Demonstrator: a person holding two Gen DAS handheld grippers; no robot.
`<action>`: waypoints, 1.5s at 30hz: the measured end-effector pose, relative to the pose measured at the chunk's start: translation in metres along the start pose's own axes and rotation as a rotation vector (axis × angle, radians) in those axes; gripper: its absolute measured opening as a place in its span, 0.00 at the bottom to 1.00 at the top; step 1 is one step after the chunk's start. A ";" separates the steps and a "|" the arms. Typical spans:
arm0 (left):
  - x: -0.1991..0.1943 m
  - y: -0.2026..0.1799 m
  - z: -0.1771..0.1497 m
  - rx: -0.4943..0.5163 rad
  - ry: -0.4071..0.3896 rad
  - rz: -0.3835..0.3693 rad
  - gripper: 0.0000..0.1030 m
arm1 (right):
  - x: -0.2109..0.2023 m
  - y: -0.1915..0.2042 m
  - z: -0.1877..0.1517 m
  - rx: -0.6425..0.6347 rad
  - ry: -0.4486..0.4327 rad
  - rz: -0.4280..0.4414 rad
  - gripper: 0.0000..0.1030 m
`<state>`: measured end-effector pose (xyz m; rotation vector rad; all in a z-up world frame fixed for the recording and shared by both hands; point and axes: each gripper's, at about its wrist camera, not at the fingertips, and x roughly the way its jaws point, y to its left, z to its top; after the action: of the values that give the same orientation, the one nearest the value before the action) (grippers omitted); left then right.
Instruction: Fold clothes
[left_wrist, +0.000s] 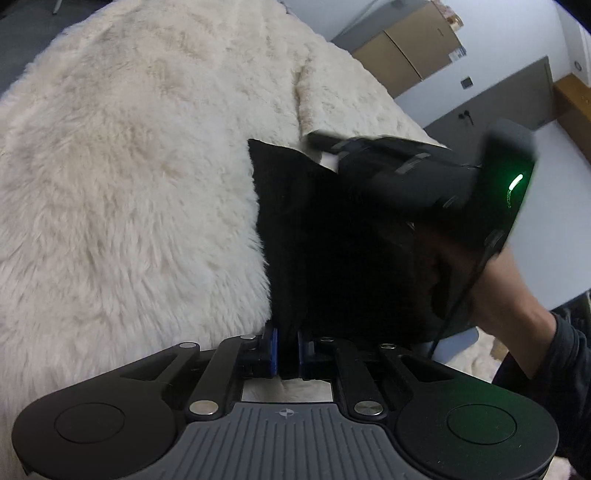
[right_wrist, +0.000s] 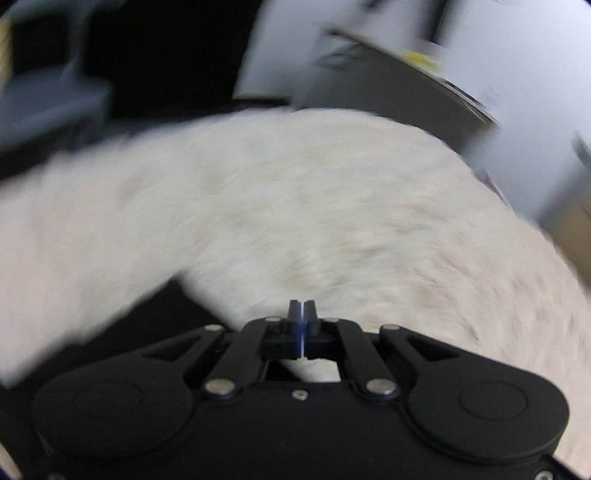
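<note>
Your left gripper (left_wrist: 287, 349) is pinched on the black garment (left_wrist: 314, 236), which rises ahead of its fingers over the white fleece (left_wrist: 129, 166), presumably so you can lift an edge. Your right gripper (right_wrist: 302, 317) looks closed on nothing, though it's blurry.

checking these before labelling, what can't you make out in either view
- Black garment, left wrist view: its right side is hidden behind the right gripper and the hand; no folds readable in the dark cloth.
- Right gripper, left wrist view: tips smeared by motion, nothing visible between them.
- Right wrist view: wholly motion-blurred; room behind the fur rug unreadable.
- Left gripper: shut on the garment; how deep the cloth sits is hidden.
</note>
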<state>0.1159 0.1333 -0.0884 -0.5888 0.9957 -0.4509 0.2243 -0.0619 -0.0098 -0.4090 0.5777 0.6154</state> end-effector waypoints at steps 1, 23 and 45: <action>0.000 0.000 0.000 0.003 -0.001 0.001 0.09 | -0.014 0.001 -0.002 0.004 -0.021 0.057 0.06; -0.005 0.006 -0.004 -0.015 0.000 0.006 0.10 | -0.059 0.028 -0.033 -0.099 -0.034 0.206 0.10; -0.064 -0.025 -0.010 0.128 -0.390 0.029 0.65 | -0.171 -0.077 -0.145 0.266 -0.091 -0.199 0.38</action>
<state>0.0746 0.1502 -0.0351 -0.5218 0.5983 -0.3539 0.1041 -0.2654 -0.0019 -0.1835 0.5167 0.3583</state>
